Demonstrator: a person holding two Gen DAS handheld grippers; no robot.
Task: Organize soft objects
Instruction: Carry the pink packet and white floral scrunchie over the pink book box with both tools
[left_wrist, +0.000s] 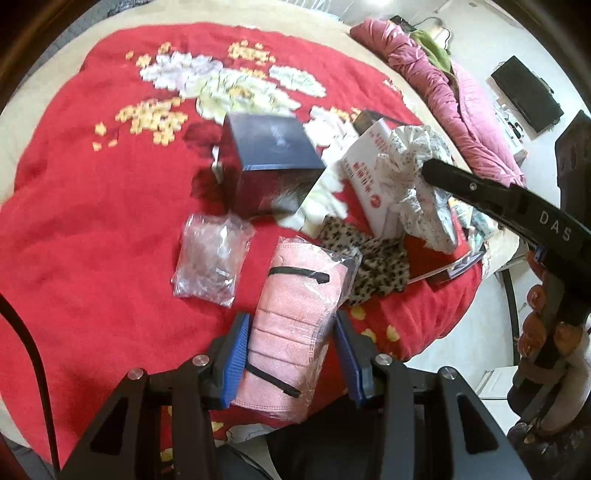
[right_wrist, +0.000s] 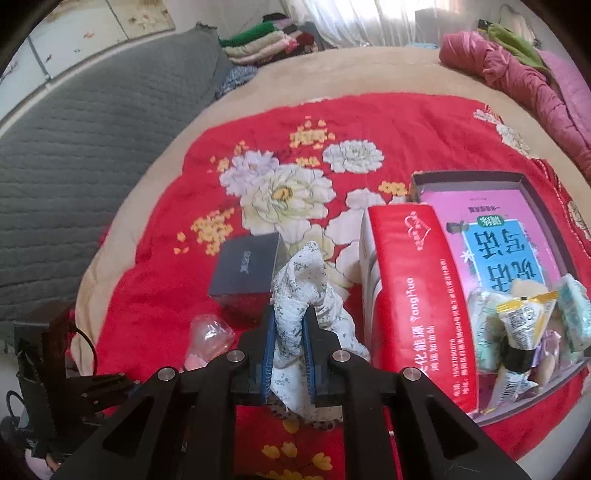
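Left gripper was clamped on the pink mask pack, right gripper pinched the floral cloth (both lifted); best kept grips firm, moves slow.

Sunlit bedroom: grey quilted mattress, perhaps a curtained window.

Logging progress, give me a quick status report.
Left gripper shut on plastic-wrapped pink mask pack. Right gripper shut on white floral cloth. Leopard-print fabric beside pack; nothing blocking.
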